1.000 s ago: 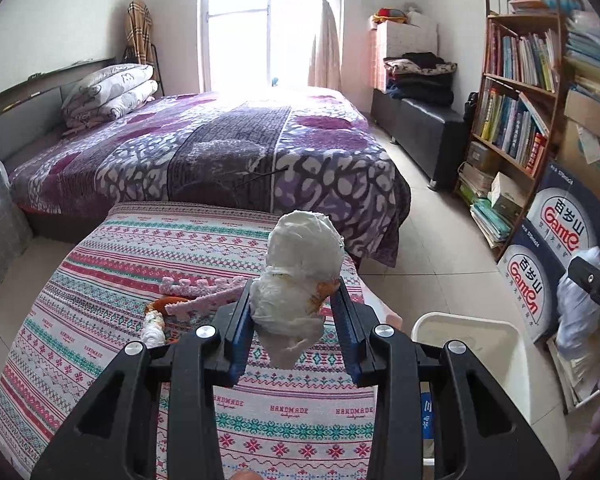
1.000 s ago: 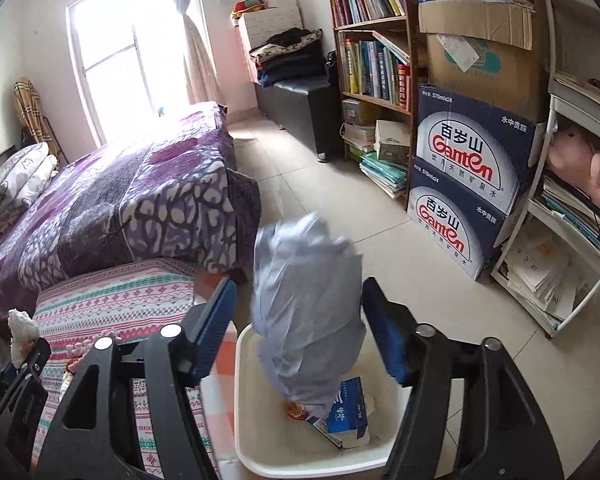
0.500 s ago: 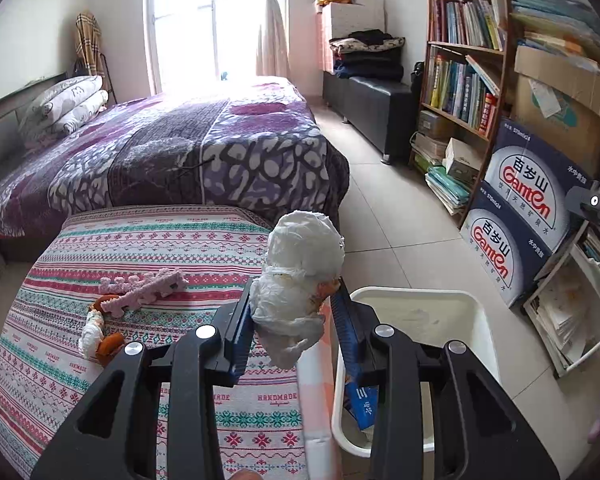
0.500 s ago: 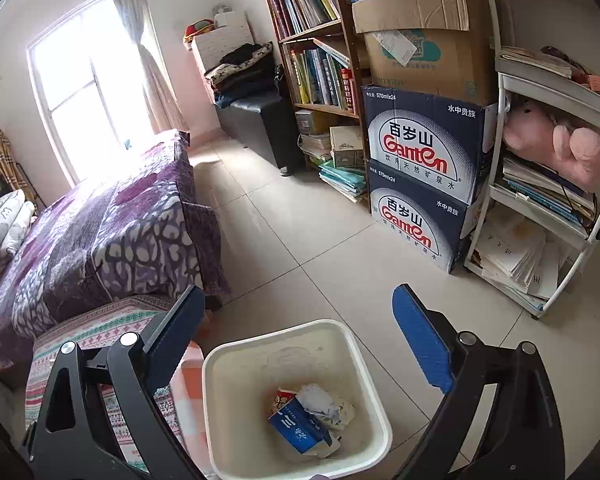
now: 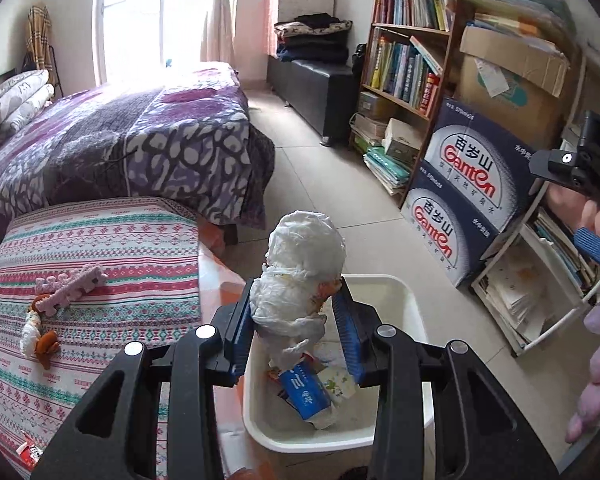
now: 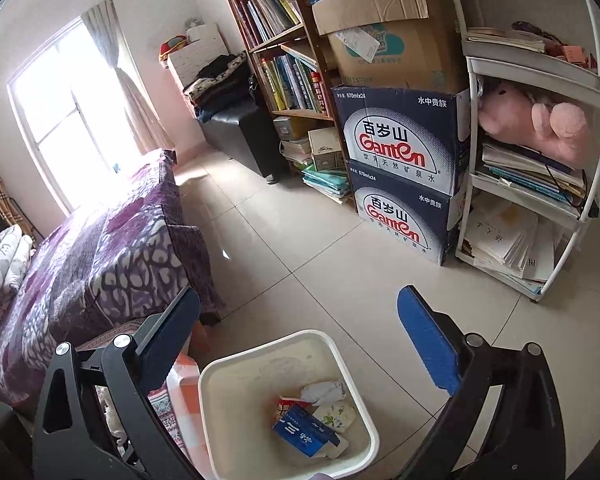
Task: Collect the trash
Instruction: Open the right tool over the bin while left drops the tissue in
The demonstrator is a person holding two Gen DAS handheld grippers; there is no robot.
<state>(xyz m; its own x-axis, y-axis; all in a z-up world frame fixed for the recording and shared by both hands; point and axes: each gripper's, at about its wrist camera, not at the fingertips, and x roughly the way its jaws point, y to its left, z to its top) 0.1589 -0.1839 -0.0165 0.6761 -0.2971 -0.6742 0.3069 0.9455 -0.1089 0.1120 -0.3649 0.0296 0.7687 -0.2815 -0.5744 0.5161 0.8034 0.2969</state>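
My left gripper [image 5: 296, 312] is shut on a crumpled white tissue wad [image 5: 300, 272] and holds it above the near-left part of a white waste bin [image 5: 414, 312]. The bin holds a blue carton [image 5: 304, 392] and crumpled papers. In the right wrist view my right gripper [image 6: 300, 344] is open and empty above the same bin [image 6: 216, 400], with the blue carton [image 6: 304, 430] and a white paper wad [image 6: 324, 392] inside. The right gripper also shows at the right edge of the left wrist view [image 5: 580, 184].
A low table with a striped cloth [image 5: 100, 248] stands left of the bin, bearing a pink toy [image 5: 72, 288] and a small scrap [image 5: 36, 336]. A purple bed [image 5: 120, 140] lies behind. Bookshelves [image 6: 284, 64], Ganten boxes [image 6: 400, 176] and a white rack [image 6: 540, 184] line the right wall.
My left gripper has carried the tissue wad rightward from over the table to over the bin. My right gripper dropped its grey bag, opened wide and drew back.
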